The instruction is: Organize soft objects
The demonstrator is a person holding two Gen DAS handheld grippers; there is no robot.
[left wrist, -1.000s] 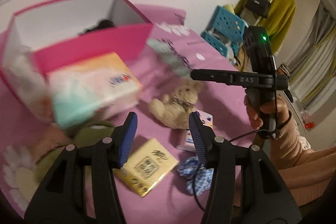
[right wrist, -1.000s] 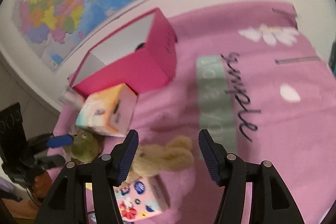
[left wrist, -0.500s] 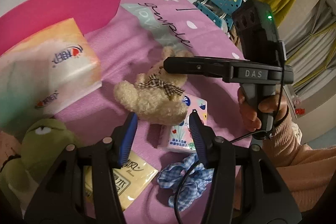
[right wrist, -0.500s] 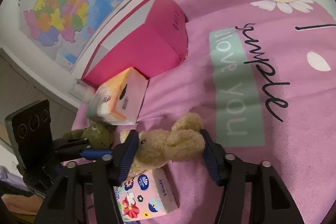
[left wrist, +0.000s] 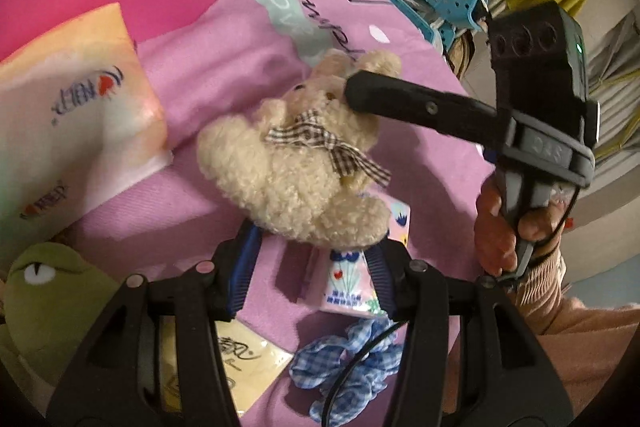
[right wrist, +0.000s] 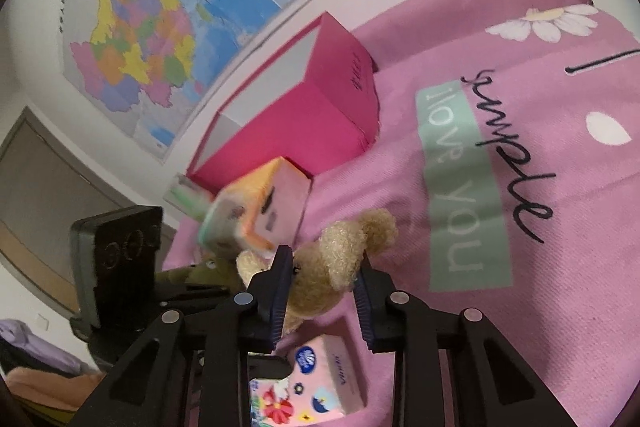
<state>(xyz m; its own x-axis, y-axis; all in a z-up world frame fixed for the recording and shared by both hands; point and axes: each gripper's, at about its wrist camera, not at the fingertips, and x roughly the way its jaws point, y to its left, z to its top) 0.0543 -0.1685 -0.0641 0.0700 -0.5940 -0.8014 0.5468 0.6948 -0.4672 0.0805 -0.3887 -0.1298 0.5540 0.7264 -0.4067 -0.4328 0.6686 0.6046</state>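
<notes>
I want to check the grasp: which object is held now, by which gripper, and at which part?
The right gripper, whose jaws have just been closing, holds the teddy bear by its head. The left gripper holds nothing.

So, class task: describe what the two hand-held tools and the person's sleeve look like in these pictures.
Both are black plastic frames with round silver rivets. The left tool and the right tool carry ribbed blue pads on their fingers. The right tool's side shows raised lettering and a boxy black camera unit with a green light. A thin black cable trails below. The sleeve is pinkish-beige knit.
</notes>
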